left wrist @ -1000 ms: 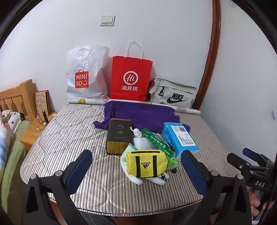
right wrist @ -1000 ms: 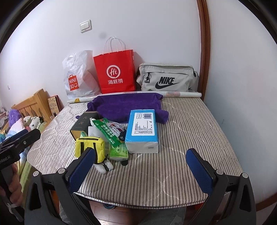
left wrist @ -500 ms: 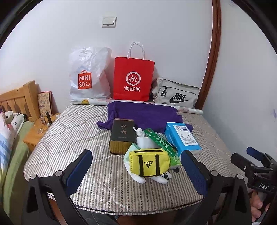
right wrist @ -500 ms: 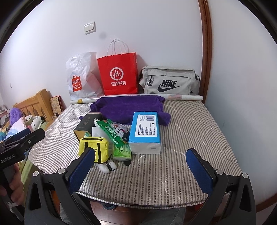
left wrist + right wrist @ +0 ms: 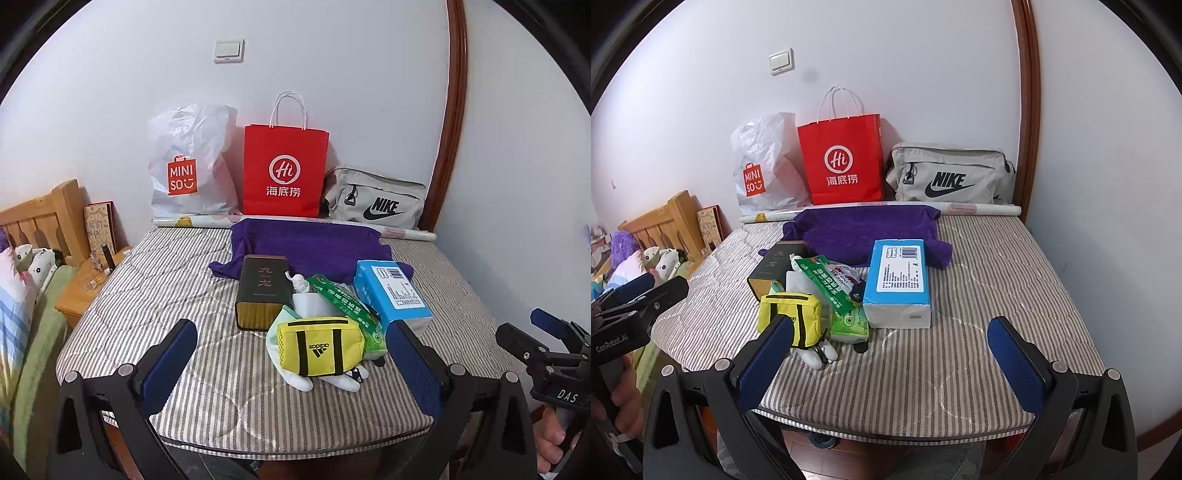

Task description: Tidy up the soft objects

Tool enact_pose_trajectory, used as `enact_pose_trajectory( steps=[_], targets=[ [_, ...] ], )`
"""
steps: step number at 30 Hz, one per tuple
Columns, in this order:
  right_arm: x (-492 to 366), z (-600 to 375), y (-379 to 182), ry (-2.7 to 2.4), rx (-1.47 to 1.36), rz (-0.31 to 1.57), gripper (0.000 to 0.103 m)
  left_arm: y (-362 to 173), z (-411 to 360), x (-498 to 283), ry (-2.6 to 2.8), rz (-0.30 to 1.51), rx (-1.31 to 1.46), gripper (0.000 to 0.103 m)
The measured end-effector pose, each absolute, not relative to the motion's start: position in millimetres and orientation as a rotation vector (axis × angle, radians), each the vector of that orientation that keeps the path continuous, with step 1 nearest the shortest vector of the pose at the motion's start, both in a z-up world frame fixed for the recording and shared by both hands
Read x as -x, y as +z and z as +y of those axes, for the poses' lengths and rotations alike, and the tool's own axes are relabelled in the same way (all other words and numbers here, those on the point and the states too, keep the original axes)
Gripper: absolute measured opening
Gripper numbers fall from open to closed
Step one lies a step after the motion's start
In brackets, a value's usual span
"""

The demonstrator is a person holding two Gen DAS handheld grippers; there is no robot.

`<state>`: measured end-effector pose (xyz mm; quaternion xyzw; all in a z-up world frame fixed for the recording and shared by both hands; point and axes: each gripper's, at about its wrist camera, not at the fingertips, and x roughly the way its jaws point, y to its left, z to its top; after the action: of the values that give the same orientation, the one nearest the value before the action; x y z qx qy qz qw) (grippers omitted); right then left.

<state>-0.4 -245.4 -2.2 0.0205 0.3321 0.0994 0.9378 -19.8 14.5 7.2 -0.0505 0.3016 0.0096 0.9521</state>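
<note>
A pile lies on the striped mattress (image 5: pixel 177 295): a yellow adidas pouch (image 5: pixel 319 349) on white socks (image 5: pixel 295 380), a green wipes pack (image 5: pixel 347 302), a blue tissue pack (image 5: pixel 391 293), a dark tin box (image 5: pixel 262 290) and a purple cloth (image 5: pixel 310 243). My left gripper (image 5: pixel 291 365) is open and empty, held near the mattress front edge before the pouch. My right gripper (image 5: pixel 890 360) is open and empty, before the tissue pack (image 5: pixel 899 282) and pouch (image 5: pixel 788 314).
A white Miniso bag (image 5: pixel 188 166), a red paper bag (image 5: pixel 284 171) and a grey Nike bag (image 5: pixel 376 199) stand against the back wall behind a rolled poster (image 5: pixel 406 232). A wooden headboard (image 5: pixel 37 221) and nightstand (image 5: pixel 88 288) stand at left.
Both grippers have risen a little and drawn closer over the mattress front edge, so the pile sits lower and larger in view. Both stay open.
</note>
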Motion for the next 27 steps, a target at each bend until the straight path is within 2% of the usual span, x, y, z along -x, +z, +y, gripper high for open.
enact_pose_trajectory(
  steps=[19,27],
  targets=[
    [-3,-241,-7,0.207,-0.026,0.687,0.103,4,18,16,0.033,0.623,0.104,0.103],
    [-22,-245,-27,0.229,-0.042,0.729,0.103,-14,25,-3,0.042,0.655,0.120,0.103]
  ],
)
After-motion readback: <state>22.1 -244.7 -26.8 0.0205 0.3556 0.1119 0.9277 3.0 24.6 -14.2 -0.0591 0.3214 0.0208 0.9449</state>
